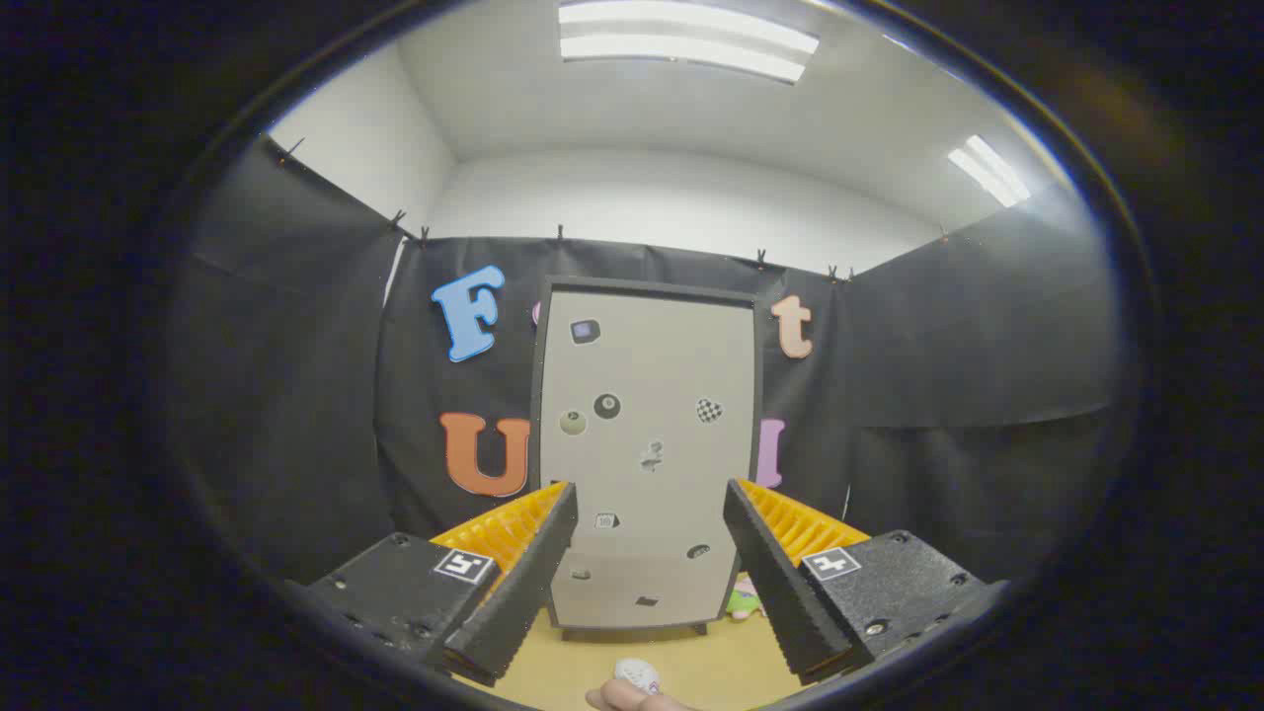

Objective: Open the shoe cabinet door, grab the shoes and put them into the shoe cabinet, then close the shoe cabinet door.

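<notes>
The shoe cabinet [647,454] stands upright against the booth's black wall, straight beyond my fingers. Its pale grey door, dotted with small stickers, is shut within a dark frame. My gripper [652,568] is open, with nothing between its fingers, and it is held well back from the cabinet. A white shoe [637,674] lies on the tan floor just below and between the fingertips, with part of a hand [622,699] beside it. A green and pink thing [743,599] lies on the floor by the cabinet's lower right corner, partly hidden by the right finger.
Black cloth walls close the booth on the left, right and back. The tan floor [691,662] runs from the fingers to the cabinet's foot. Ceiling lights shine overhead.
</notes>
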### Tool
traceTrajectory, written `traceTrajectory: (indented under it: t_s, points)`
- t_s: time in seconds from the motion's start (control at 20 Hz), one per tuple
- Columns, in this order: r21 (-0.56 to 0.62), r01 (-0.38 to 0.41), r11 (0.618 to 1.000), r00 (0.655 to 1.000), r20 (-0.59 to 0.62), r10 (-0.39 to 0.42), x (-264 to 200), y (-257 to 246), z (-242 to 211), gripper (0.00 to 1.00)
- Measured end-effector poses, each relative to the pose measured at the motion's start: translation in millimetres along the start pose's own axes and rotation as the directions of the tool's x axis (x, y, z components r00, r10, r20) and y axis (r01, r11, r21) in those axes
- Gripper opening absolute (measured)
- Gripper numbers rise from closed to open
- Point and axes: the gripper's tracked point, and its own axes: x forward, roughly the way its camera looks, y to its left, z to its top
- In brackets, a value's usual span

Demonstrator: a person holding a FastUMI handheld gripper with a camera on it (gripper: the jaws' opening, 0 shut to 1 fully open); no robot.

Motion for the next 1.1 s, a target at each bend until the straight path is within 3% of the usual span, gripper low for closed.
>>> traceTrajectory:
  t_s: [0.15,0.35,1.1]
  points:
    - [0.024,-0.051,0.998,0.998,0.033,0.050,-5.1,6.8,14.8,0.98]
    - [0.026,-0.046,0.999,0.997,0.065,0.045,-6.1,2.1,24.0,0.98]
    - [0.059,-0.116,0.992,0.988,-0.095,0.121,102.0,16.4,-60.8,0.98]
